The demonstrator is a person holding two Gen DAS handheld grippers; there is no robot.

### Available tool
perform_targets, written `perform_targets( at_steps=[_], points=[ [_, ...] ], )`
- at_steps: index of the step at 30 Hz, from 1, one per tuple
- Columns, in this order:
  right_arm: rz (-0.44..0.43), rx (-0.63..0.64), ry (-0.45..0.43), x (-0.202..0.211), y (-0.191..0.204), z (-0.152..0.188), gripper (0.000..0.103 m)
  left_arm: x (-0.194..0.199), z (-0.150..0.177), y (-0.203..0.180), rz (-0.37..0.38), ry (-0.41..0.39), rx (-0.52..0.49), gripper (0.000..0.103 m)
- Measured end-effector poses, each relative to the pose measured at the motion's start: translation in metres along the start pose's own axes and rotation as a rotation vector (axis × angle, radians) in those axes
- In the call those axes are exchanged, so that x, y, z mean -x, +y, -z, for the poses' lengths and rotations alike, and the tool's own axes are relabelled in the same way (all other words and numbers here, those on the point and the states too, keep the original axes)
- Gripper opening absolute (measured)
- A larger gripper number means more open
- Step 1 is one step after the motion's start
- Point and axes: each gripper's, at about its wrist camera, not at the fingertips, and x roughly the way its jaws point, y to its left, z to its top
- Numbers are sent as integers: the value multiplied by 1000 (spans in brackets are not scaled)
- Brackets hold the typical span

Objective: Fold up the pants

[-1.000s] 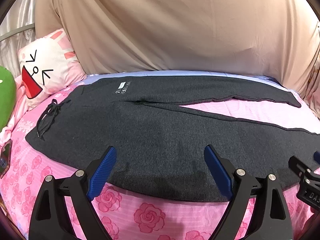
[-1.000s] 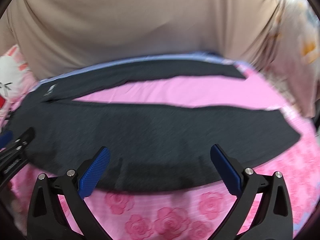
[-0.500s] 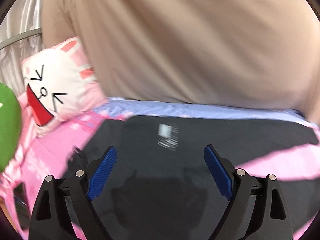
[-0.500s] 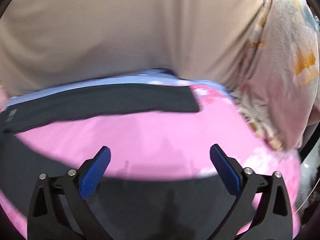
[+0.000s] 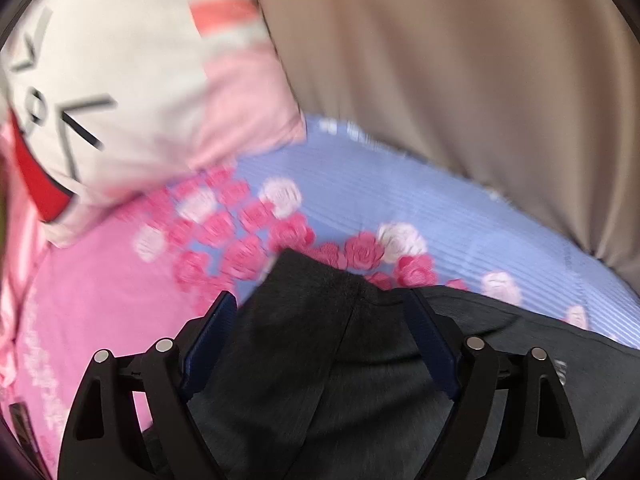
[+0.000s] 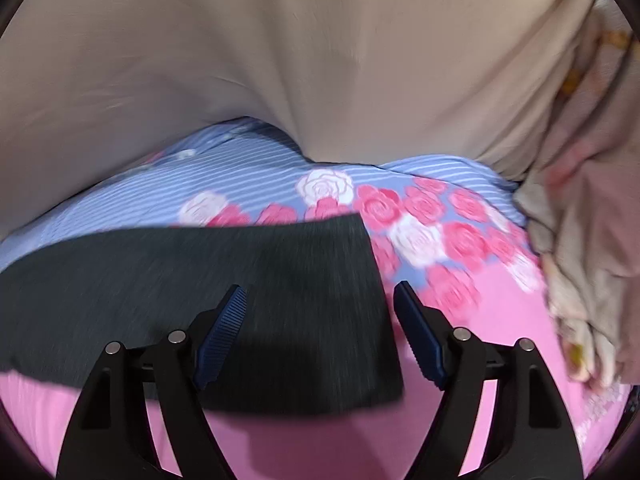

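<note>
Pants (image 5: pixel 320 360): spread flat on the bed (image 5: pixel 400 200).
Left hand-held gripper (image 5: pixel 320 320): closing over the waist corner, nothing pinched yet.
Right hand-held gripper (image 6: pixel 320 308): closing astride the leg hem, empty.
Risk: bedsheet may be caught with the fabric.

No words to read; only a blurry white mark on the dark pants (image 5: pixel 561 372).

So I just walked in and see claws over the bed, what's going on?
A person is folding dark pants on a rose-print sheet. The left claw is at the far waistband corner, the right claw at the far leg's hem. Both claws are closing, fabric between them but not yet pinched.
</note>
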Motion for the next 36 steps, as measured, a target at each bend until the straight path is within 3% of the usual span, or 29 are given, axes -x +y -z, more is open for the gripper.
perform_targets(
  at_steps=[3,5,6,7,9,10,13,20,22,23,24,26,29,33,35,36],
  points=[
    [-15,-7,-21,-10,2,-8,78,-19,-4,3,-8,24,51,86],
    [-29,4,-36,-9,8,-9,64,-22,-7,2,-27,30,55,80],
    [-56,12,-43,-5,10,-9,38,-21,-8,2,-55,28,52,65],
    [-101,11,-42,-3,11,-8,5,-20,-8,1,-63,30,47,54],
    [-82,34,-67,8,19,-5,6,-11,-8,2,-41,26,35,35],
    [-82,46,-85,17,22,-3,5,-5,-8,3,-19,18,34,31],
    [-101,49,-146,55,25,6,5,26,-5,6,2,-31,21,27],
    [-168,84,-271,162,11,47,5,152,28,27,144,-181,-12,23],
    [-182,103,-298,191,5,68,5,183,47,38,168,-207,-26,16],
    [-190,108,-305,198,3,77,5,197,58,47,173,-218,-30,6],
    [-197,112,-310,209,-1,91,5,202,66,52,175,-220,-34,5],
    [-201,130,-304,222,-8,116,5,206,86,72,216,-207,-41,5],
    [-171,164,-264,230,-16,161,5,209,133,91,205,-146,-63,5],
    [-158,161,-212,230,-28,208,6,200,171,109,264,-77,-14,6],
    [-149,158,-197,229,-30,225,6,201,183,116,327,-65,49,20],
    [-147,152,-192,229,-30,232,6,200,188,117,375,-46,86,50]
  ],
)
